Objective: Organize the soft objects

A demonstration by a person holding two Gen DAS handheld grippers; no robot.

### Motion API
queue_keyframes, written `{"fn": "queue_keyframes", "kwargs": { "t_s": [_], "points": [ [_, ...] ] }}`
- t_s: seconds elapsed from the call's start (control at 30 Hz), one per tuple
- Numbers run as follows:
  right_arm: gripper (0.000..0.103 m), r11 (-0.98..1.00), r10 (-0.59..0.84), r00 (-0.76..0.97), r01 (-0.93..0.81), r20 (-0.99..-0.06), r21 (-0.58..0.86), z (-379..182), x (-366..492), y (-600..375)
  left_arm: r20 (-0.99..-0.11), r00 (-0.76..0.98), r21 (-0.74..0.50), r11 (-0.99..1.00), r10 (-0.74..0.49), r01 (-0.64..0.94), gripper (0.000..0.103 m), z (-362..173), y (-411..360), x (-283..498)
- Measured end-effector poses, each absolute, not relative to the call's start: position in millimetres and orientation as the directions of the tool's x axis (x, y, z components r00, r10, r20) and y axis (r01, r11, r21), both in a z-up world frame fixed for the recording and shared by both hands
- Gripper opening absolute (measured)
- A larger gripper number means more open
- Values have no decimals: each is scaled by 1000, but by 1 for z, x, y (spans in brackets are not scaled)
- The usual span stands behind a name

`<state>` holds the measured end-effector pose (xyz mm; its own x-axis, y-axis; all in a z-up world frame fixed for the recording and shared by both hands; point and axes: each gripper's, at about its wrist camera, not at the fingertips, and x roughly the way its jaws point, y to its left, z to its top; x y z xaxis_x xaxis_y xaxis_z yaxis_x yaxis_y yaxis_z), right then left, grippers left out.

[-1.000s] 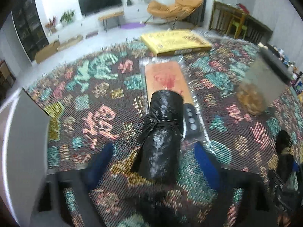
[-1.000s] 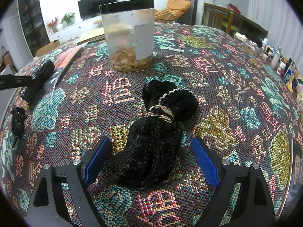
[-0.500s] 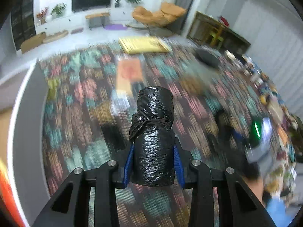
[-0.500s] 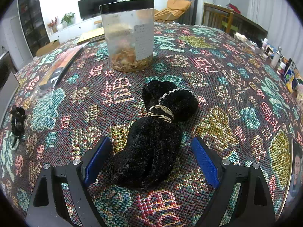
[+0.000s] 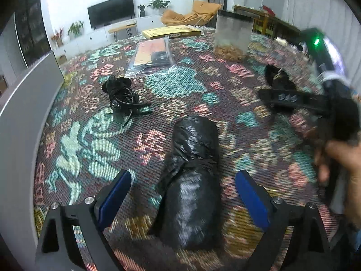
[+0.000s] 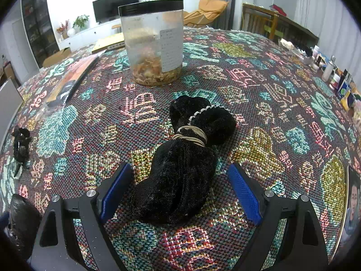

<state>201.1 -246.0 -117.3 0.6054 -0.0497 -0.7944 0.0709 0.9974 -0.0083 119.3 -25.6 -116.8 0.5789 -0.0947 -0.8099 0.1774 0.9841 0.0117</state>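
A black plastic bag roll [image 5: 194, 140] lies on the patterned tablecloth [image 5: 94, 149]. My left gripper [image 5: 182, 180] straddles it; its jaws are opening and the blue pads [image 5: 114, 194] stand clear of the bag on both sides. In the right wrist view a black velvet bundle [image 6: 180, 174], tied with beige bands, lies between the wide-apart pads of my right gripper [image 6: 179, 176], which do not touch it. The left wrist view shows the same bundle [image 5: 277, 76] and the right gripper's finger [image 5: 293, 99] at the right. The bag roll's end [image 6: 20, 216] shows at lower left.
A clear jar with a black lid [image 6: 153, 45] stands behind the velvet bundle. A black cable bundle [image 5: 119, 94] lies to the left. Further back are a plastic sleeve with an orange card [image 5: 153, 54] and a yellow box [image 5: 171, 31]. Small bottles [image 6: 331, 67] line the right edge.
My left gripper closed on the bag roll, carried it right across the table toward the right gripper, and now has opened with the roll lying on the cloth. The right gripper kept still.
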Motion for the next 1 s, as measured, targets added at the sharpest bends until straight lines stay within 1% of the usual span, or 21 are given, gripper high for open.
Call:
{"fn": "queue_keyframes", "kwargs": {
  "t_s": [0.03,0.1,0.17,1.0],
  "points": [
    [89,997,-50,606,71,-794,-8,-117,201,-246,-812,575,6,985,-96,172,98,-121,-24,122],
    [89,997,-50,605,71,-794,-8,-117,201,-246,-805,584,-19,988,-107,154,100,-124,-17,125],
    [89,997,-50,606,71,-794,-8,-117,201,-246,-808,582,-2,988,-94,157,103,-126,-19,124],
    [89,997,-49,606,70,-794,-8,-118,201,-246,-805,585,-7,988,-97,154,103,-128,-20,127]
  ]
}}
